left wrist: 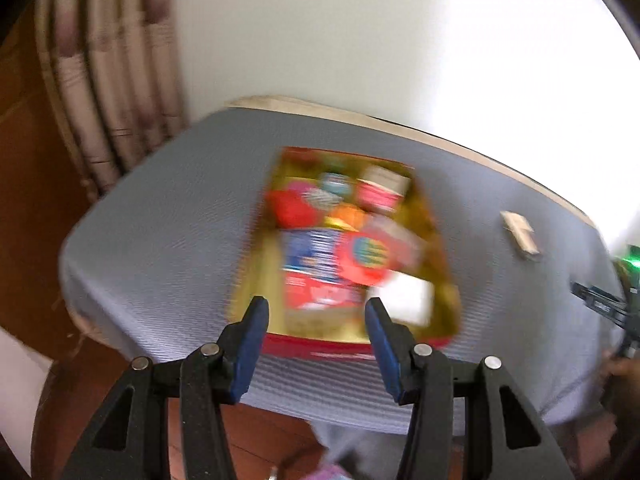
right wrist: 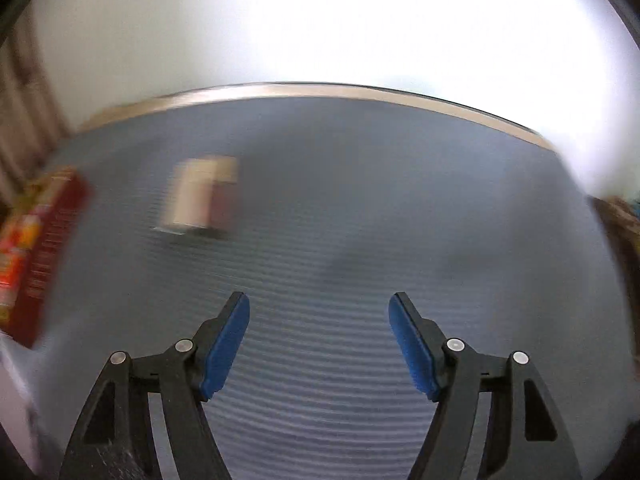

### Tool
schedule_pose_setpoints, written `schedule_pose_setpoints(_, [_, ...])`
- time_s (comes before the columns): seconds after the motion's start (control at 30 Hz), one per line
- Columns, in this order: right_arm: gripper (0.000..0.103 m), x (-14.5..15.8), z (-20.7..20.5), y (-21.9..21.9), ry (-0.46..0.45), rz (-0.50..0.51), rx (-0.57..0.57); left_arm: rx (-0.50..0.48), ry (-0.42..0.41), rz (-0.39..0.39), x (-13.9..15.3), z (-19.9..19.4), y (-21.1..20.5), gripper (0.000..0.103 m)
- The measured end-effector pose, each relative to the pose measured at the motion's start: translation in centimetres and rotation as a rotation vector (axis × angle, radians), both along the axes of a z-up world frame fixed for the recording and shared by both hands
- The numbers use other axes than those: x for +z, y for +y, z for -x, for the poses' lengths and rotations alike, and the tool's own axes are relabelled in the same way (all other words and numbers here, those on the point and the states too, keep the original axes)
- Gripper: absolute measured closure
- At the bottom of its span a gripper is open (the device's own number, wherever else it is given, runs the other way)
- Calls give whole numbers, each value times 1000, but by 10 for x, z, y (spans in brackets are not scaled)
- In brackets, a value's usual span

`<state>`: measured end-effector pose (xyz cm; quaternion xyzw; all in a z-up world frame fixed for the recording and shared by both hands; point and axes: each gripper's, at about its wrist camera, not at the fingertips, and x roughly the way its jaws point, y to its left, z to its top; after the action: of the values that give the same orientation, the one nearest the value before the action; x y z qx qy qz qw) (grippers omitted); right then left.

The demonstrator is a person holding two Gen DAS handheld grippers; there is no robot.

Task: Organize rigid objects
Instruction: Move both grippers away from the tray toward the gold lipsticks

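Holding nothing, your left gripper (left wrist: 316,312) sat part-open w/ the red tray (left wrist: 352,350) of packed items just past its fingertips. Your right gripper (right wrist: 319,310) gaped wide & empty over the grey cloth (right wrist: 400,208); small box (right wrist: 204,196) lay ahead, left of its fingers, well apart.

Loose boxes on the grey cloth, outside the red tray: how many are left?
1. A small beige box lies alone on the cloth, right of the red tray. Blur could hide others.
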<state>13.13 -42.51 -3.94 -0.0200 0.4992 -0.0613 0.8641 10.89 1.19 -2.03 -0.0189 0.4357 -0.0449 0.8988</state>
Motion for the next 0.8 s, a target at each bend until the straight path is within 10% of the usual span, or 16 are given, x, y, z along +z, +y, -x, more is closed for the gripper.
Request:
schedule_pose_setpoints(0.37, [10, -6, 17, -73, -79, -86, -89, -335, 175, 88, -4, -58, -165, 49])
schedule_pose_setpoints(0.8, [7, -4, 30, -89, -118, -254, -58, -317, 328, 76, -44, -154, -254, 49])
